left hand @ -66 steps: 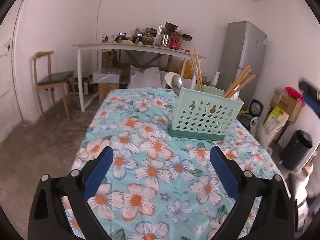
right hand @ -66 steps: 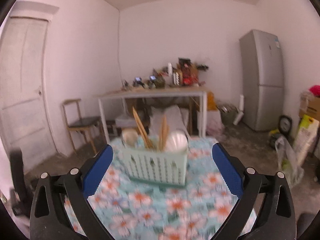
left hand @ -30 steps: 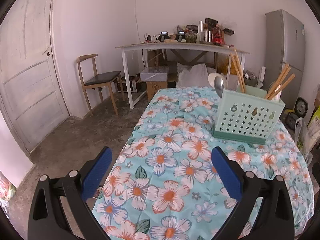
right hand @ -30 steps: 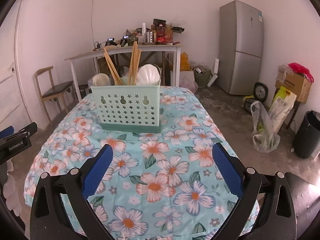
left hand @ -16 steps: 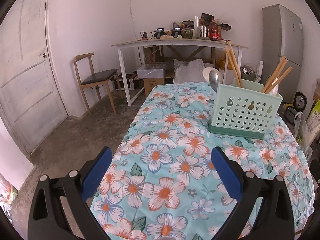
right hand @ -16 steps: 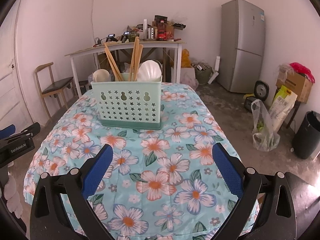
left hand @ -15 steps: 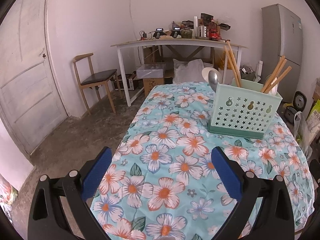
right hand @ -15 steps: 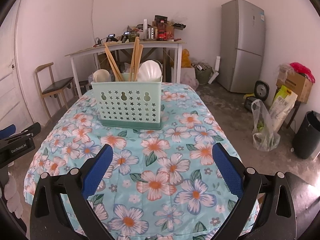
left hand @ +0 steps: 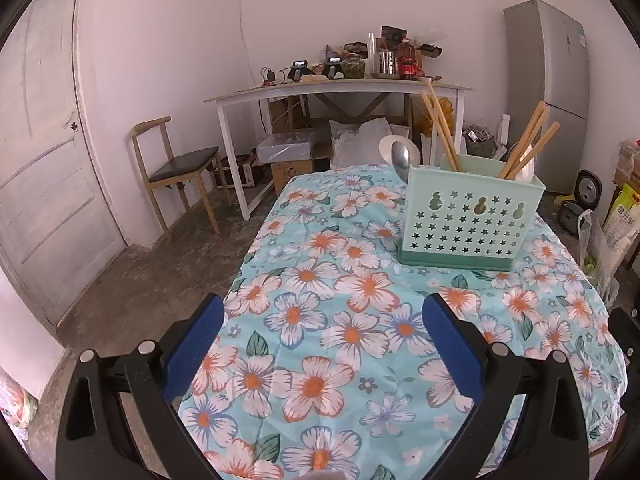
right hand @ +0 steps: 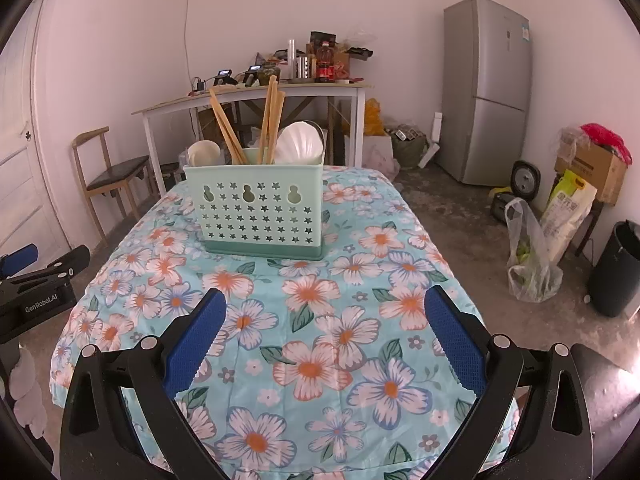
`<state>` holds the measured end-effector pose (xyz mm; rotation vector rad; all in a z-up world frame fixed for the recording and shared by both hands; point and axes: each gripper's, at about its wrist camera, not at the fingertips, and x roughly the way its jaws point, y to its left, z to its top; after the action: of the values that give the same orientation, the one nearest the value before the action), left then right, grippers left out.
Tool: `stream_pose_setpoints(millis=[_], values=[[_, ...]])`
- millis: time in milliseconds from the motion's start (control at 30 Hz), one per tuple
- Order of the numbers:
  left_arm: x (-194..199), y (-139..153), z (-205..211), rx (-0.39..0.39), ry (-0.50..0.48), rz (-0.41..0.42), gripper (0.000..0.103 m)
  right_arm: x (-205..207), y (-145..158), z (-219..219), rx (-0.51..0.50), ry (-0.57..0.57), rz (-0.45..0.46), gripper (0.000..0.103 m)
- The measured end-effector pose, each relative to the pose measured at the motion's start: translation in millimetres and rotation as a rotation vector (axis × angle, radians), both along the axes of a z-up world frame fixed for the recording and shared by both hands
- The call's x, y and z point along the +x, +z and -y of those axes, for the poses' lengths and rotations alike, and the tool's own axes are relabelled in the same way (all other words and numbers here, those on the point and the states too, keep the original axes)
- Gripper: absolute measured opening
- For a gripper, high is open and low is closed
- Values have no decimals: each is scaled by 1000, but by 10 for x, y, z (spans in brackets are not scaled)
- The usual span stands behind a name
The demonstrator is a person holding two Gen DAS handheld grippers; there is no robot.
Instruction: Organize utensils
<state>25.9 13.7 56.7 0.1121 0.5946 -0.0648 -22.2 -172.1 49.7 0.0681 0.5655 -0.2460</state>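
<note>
We think the job looks almost done, or maybe it has not begun: every utensil we can see stands in the green basket, which sits on the desk with the flower cloth, and nothing lies loose on the cloth. In the basket are wooden chopsticks, a metal spoon and white spoons (we cannot tell how they are sorted inside). What may be left is to put each kind in its own part. Our left claw is wide open and holds nothing. Our right claw is wide open too, with nothing in it. Both hang over the near end of the desk, well apart from the basket. From the right view the other tool's side reads "GenRobot.AI". The fridge has a small sticker, too small to read.
</note>
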Motion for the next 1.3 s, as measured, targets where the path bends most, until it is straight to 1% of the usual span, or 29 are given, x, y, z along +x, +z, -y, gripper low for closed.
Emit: stream_pose_setpoints(millis=[300, 533, 867, 1300], values=[[7, -15, 52, 3, -19, -13, 97, -4, -7, -2, 1, -5, -4, 95], [8, -35, 124, -6, -53, -28, 97, -4, -5, 19, -2, -10, -8, 95], [55, -133, 299, -15, -99, -61, 97, -19, -36, 200, 3, -53, -31, 95], [202, -229, 451, -9, -107, -93, 97, 132, -150, 337, 19, -60, -63, 95]])
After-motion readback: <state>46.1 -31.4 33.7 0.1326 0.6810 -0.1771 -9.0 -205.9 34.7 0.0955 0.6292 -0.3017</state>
